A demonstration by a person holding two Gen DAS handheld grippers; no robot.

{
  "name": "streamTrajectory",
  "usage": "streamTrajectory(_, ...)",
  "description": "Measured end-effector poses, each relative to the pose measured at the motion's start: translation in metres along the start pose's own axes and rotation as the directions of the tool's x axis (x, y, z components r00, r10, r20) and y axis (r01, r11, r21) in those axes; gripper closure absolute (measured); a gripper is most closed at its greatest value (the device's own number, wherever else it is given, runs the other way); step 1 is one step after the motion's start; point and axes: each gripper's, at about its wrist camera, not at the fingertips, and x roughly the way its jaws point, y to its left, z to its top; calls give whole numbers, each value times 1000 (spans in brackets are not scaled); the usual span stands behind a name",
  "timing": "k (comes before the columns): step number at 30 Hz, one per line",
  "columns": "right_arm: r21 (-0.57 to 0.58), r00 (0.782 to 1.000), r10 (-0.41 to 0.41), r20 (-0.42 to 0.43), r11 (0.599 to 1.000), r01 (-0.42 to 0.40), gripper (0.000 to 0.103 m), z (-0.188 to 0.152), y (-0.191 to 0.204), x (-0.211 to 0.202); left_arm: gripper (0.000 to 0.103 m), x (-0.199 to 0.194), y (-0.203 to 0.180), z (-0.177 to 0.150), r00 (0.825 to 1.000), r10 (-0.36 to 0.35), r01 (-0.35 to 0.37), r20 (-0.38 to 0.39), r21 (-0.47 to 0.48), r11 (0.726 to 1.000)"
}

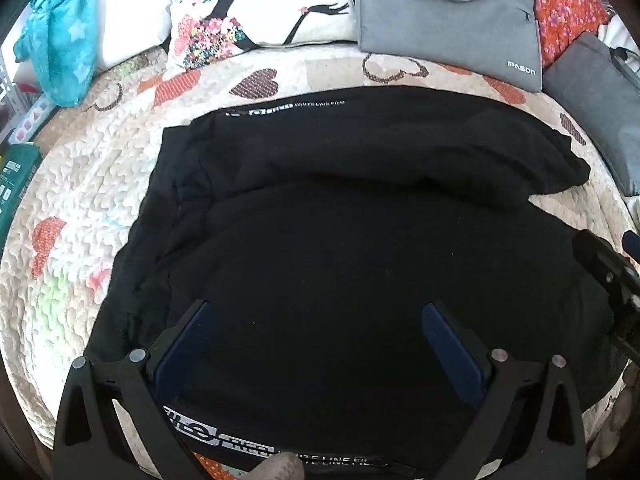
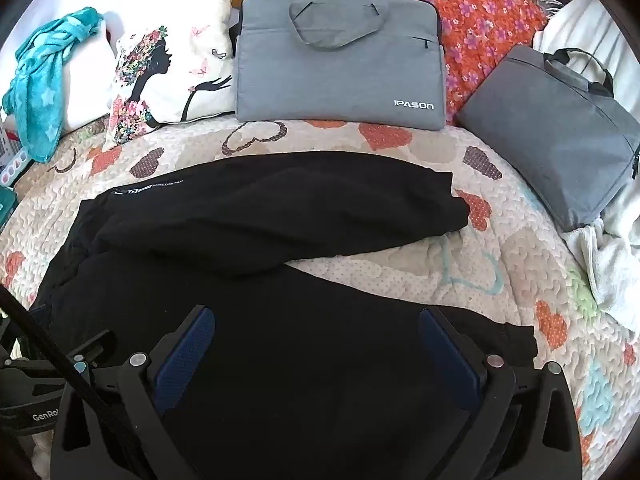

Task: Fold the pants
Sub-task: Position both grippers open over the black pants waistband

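Black pants (image 1: 340,208) lie spread on a heart-patterned quilt (image 1: 80,184), both legs pointing right, with white lettering on the near and far edges. My left gripper (image 1: 316,312) is open, its blue-padded fingers (image 1: 188,344) wide apart just above the near leg, holding nothing. The pants also show in the right wrist view (image 2: 280,216), the far leg angled away from the near one. My right gripper (image 2: 316,316) is open above the near leg, empty. The right gripper shows at the left wrist view's right edge (image 1: 612,276).
At the back stand a printed pillow (image 2: 172,76), a grey IPASON laptop bag (image 2: 340,76), an orange floral cushion (image 2: 480,12) and a second grey bag (image 2: 560,136). A teal cloth (image 2: 40,80) hangs at the left. A white towel (image 2: 612,264) lies at the right.
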Motion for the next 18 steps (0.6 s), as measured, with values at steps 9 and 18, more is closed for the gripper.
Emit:
streamTrajectory(9,9,1000,11,-5,1000,-11,0,-1,0,-1,0,13,-7,-5,998,5,-3,-55,30,1000)
streamTrajectory(18,7,1000,0,-11,1000,0,0,0,-2,1,0,15,-10,-14,1000,-7,9,-29,50,999)
